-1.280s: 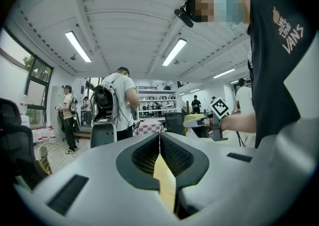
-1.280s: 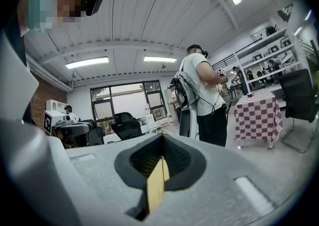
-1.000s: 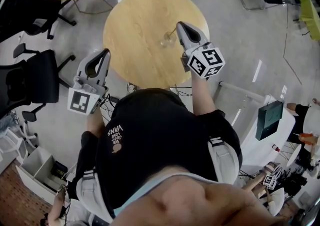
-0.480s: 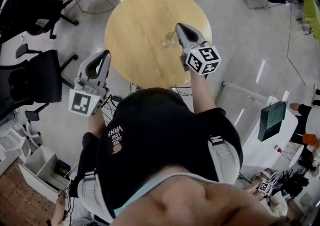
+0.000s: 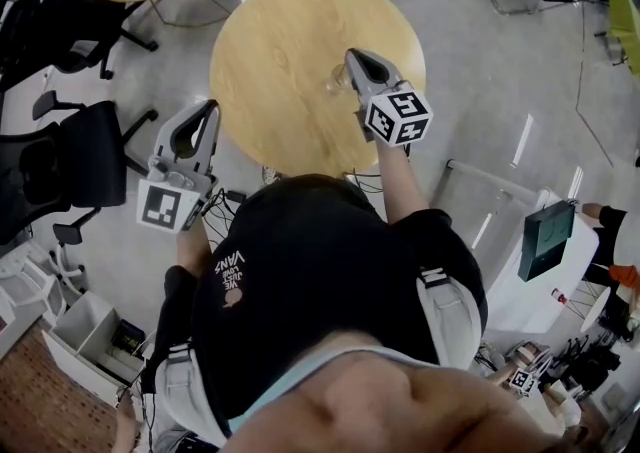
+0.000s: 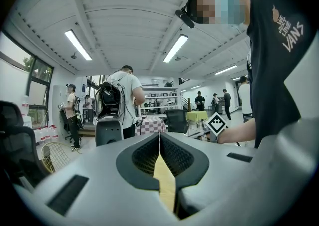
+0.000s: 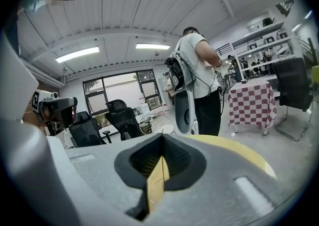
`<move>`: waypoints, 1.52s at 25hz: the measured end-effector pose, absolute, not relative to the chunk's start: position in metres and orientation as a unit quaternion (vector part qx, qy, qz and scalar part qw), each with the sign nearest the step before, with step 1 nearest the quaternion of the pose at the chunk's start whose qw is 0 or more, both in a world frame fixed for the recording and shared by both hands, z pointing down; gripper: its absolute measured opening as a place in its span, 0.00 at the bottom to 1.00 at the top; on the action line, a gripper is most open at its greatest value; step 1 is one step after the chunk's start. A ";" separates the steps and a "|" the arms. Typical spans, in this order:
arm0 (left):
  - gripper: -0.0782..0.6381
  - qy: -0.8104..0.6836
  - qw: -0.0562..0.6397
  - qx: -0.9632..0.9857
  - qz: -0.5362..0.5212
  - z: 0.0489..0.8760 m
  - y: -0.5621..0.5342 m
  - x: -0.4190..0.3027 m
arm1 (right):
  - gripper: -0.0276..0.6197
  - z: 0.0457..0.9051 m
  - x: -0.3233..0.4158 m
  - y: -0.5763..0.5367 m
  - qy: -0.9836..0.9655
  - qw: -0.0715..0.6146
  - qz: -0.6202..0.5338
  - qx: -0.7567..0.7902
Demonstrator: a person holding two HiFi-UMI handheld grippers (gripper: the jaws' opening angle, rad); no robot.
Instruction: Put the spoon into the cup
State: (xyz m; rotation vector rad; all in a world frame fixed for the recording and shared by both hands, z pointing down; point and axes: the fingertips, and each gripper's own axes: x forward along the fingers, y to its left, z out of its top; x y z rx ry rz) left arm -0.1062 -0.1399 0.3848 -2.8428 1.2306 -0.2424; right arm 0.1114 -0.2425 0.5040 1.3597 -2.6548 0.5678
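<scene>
Overhead, round wooden surface (image 5: 280, 41) with clear glass cup (image 5: 335, 81); right hand-held gripper (image 5: 354, 59) just beside cup, left hand-held gripper (image 5: 210, 109) by the edge. Both pressed together, empty.

What we can't make out
We see only part of the cup (image 5: 332, 82) beside the right gripper (image 5: 352, 55); the spoon is too thin to place.

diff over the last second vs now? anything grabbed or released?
The right gripper drifted a little left in the head view, closer to the glass cup on the round table; its jaws are shut, empty. Nothing was taken or let go. The left gripper stayed by the table's left edge, shut and empty; the cup did not move.
</scene>
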 end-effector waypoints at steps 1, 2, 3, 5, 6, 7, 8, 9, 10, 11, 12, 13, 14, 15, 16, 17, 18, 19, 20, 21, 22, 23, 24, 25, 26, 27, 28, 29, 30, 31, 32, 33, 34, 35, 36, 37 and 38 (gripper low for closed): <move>0.11 0.396 0.011 -0.915 -0.081 0.385 -0.140 -0.105 | 0.04 0.506 0.111 -0.243 -0.873 0.054 0.188 0.447; 0.11 0.397 0.002 -0.914 -0.085 0.386 -0.140 -0.104 | 0.04 0.508 0.110 -0.242 -0.872 0.056 0.189 0.447; 0.11 0.399 -0.007 -0.913 -0.085 0.385 -0.140 -0.103 | 0.04 0.509 0.110 -0.242 -0.872 0.058 0.190 0.447; 0.11 0.397 0.002 -0.914 -0.078 0.385 -0.141 -0.104 | 0.04 0.513 0.109 -0.241 -0.872 0.062 0.190 0.448; 0.11 0.395 0.011 -0.916 -0.075 0.385 -0.141 -0.105 | 0.04 0.515 0.109 -0.241 -0.871 0.063 0.191 0.448; 0.11 0.393 0.015 -0.917 -0.072 0.385 -0.141 -0.105 | 0.04 0.517 0.109 -0.241 -0.871 0.065 0.191 0.449; 0.11 0.392 0.014 -0.917 -0.070 0.385 -0.141 -0.105 | 0.04 0.519 0.109 -0.240 -0.870 0.067 0.191 0.450; 0.11 0.393 0.010 -0.917 -0.070 0.385 -0.141 -0.105 | 0.04 0.522 0.109 -0.240 -0.869 0.070 0.191 0.450; 0.11 0.395 0.004 -0.916 -0.071 0.385 -0.141 -0.104 | 0.04 0.524 0.110 -0.241 -0.869 0.073 0.190 0.451; 0.11 0.398 -0.003 -0.914 -0.073 0.386 -0.141 -0.105 | 0.04 0.527 0.110 -0.241 -0.868 0.076 0.190 0.453; 0.11 0.401 -0.003 -0.913 -0.073 0.386 -0.142 -0.105 | 0.04 0.529 0.110 -0.241 -0.867 0.079 0.189 0.454; 0.11 0.400 0.003 -0.914 -0.071 0.386 -0.142 -0.106 | 0.04 0.532 0.110 -0.241 -0.866 0.081 0.190 0.455; 0.11 0.398 0.010 -0.915 -0.068 0.386 -0.141 -0.106 | 0.04 0.534 0.110 -0.240 -0.866 0.083 0.191 0.456; 0.11 0.395 0.013 -0.916 -0.068 0.386 -0.141 -0.106 | 0.04 0.536 0.110 -0.240 -0.865 0.084 0.192 0.456; 0.11 0.394 0.011 -0.916 -0.071 0.387 -0.140 -0.106 | 0.04 0.537 0.110 -0.240 -0.865 0.085 0.193 0.456; 0.11 0.395 0.005 -0.916 -0.073 0.387 -0.140 -0.105 | 0.04 0.539 0.110 -0.240 -0.864 0.086 0.194 0.456; 0.11 0.396 -0.001 -0.915 -0.074 0.387 -0.140 -0.104 | 0.04 0.540 0.110 -0.240 -0.864 0.087 0.195 0.455; 0.11 0.398 -0.004 -0.915 -0.074 0.387 -0.140 -0.104 | 0.04 0.541 0.110 -0.240 -0.864 0.087 0.196 0.455; 0.11 0.397 -0.001 -0.915 -0.072 0.387 -0.140 -0.104 | 0.04 0.542 0.110 -0.240 -0.864 0.088 0.196 0.455; 0.11 0.395 0.005 -0.916 -0.072 0.388 -0.140 -0.104 | 0.04 0.542 0.110 -0.240 -0.864 0.089 0.197 0.455; 0.11 0.395 0.008 -0.915 -0.075 0.389 -0.140 -0.105 | 0.04 0.543 0.110 -0.240 -0.864 0.090 0.197 0.455; 0.11 0.396 0.008 -0.915 -0.079 0.390 -0.140 -0.106 | 0.04 0.544 0.110 -0.240 -0.864 0.091 0.198 0.455; 0.11 0.397 0.008 -0.914 -0.081 0.392 -0.140 -0.107 | 0.04 0.545 0.110 -0.240 -0.864 0.092 0.198 0.454; 0.11 0.397 0.007 -0.914 -0.082 0.392 -0.140 -0.107 | 0.04 0.546 0.110 -0.239 -0.863 0.094 0.198 0.454; 0.11 0.397 0.005 -0.914 -0.082 0.393 -0.140 -0.107 | 0.04 0.547 0.110 -0.239 -0.863 0.096 0.199 0.454; 0.11 0.399 0.001 -0.913 -0.082 0.393 -0.140 -0.106 | 0.04 0.549 0.110 -0.239 -0.863 0.098 0.199 0.453; 0.11 0.400 -0.005 -0.913 -0.082 0.393 -0.140 -0.105 | 0.04 0.550 0.110 -0.238 -0.864 0.099 0.199 0.452; 0.11 0.401 -0.009 -0.912 -0.082 0.393 -0.140 -0.104 | 0.04 0.551 0.109 -0.238 -0.864 0.101 0.199 0.451; 0.11 0.401 -0.010 -0.912 -0.082 0.392 -0.140 -0.104 | 0.04 0.552 0.109 -0.237 -0.864 0.103 0.199 0.451; 0.11 0.401 -0.009 -0.913 -0.082 0.392 -0.141 -0.103 | 0.04 0.553 0.109 -0.237 -0.864 0.105 0.200 0.451; 0.11 0.400 -0.009 -0.913 -0.082 0.392 -0.141 -0.104 | 0.04 0.555 0.109 -0.236 -0.863 0.107 0.201 0.450; 0.11 0.399 -0.004 -0.913 -0.081 0.393 -0.141 -0.104 | 0.04 0.556 0.108 -0.236 -0.863 0.108 0.201 0.450; 0.11 0.397 0.002 -0.914 -0.081 0.393 -0.141 -0.105 | 0.04 0.557 0.108 -0.235 -0.863 0.109 0.202 0.450; 0.11 0.395 0.005 -0.915 -0.080 0.393 -0.141 -0.105 | 0.04 0.557 0.107 -0.235 -0.863 0.110 0.202 0.449; 0.11 0.395 0.005 -0.915 -0.079 0.394 -0.142 -0.106 | 0.04 0.558 0.107 -0.235 -0.863 0.111 0.202 0.449; 0.11 0.395 0.005 -0.915 -0.079 0.394 -0.142 -0.105 | 0.04 0.559 0.106 -0.235 -0.864 0.112 0.202 0.448; 0.11 0.396 0.003 -0.915 -0.079 0.394 -0.142 -0.105 | 0.04 0.559 0.106 -0.234 -0.864 0.113 0.201 0.448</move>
